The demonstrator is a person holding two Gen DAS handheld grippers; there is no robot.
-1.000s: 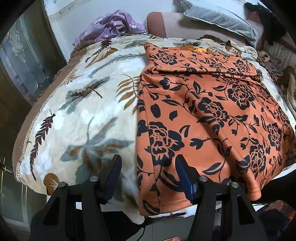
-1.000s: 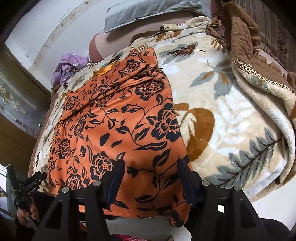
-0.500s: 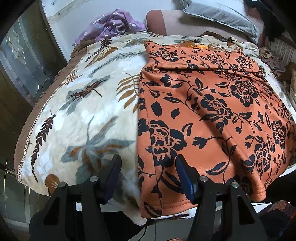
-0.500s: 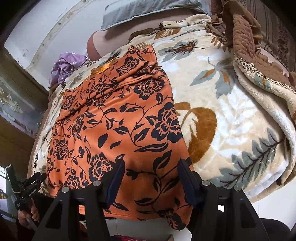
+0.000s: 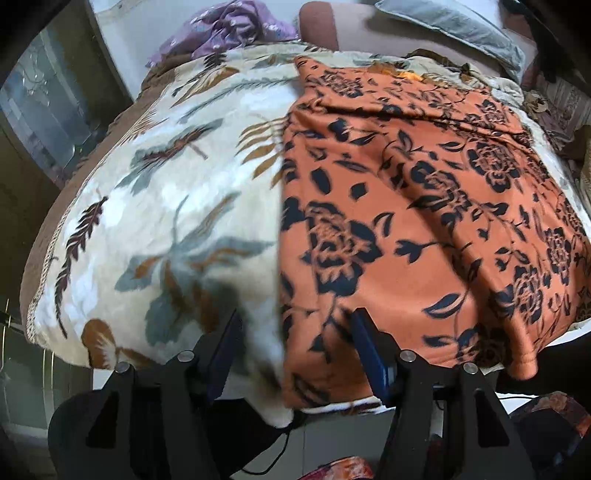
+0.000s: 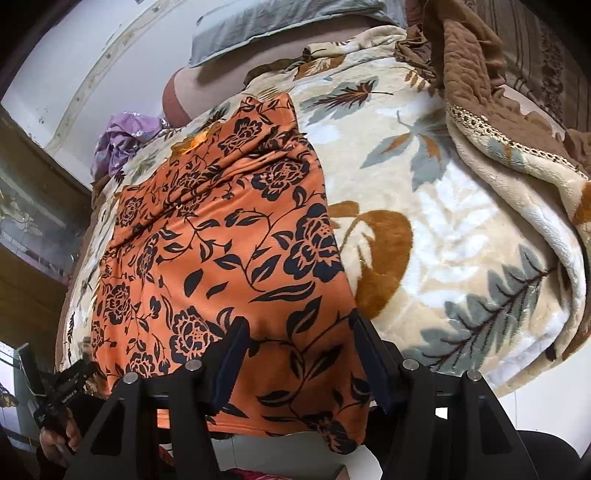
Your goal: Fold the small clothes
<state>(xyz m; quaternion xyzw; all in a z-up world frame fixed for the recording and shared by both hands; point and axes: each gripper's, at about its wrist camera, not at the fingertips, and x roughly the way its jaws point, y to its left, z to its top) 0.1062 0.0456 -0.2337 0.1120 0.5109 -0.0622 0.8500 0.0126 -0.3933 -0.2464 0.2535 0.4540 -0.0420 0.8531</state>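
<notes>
An orange garment with black flowers (image 5: 424, 206) lies spread flat on a bed, its near hem hanging a little over the front edge. My left gripper (image 5: 297, 321) hovers open over the garment's near left corner, and the left side edge runs between its fingers. My right gripper (image 6: 299, 325) is open above the near right corner (image 6: 314, 369), with the cloth under both fingers and the pads apart. In the right wrist view, a hand holds the left gripper (image 6: 55, 391) at the bottom left.
A cream blanket with leaf prints (image 5: 155, 206) covers the bed. A purple cloth (image 5: 229, 29) and a grey pillow (image 5: 454, 26) lie at the far end. A brown quilted blanket (image 6: 480, 74) is heaped at the right. The floor shows below the front edge.
The left wrist view has tipped slightly down toward the near hem and is blurred. The right gripper and the garment have barely shifted.
</notes>
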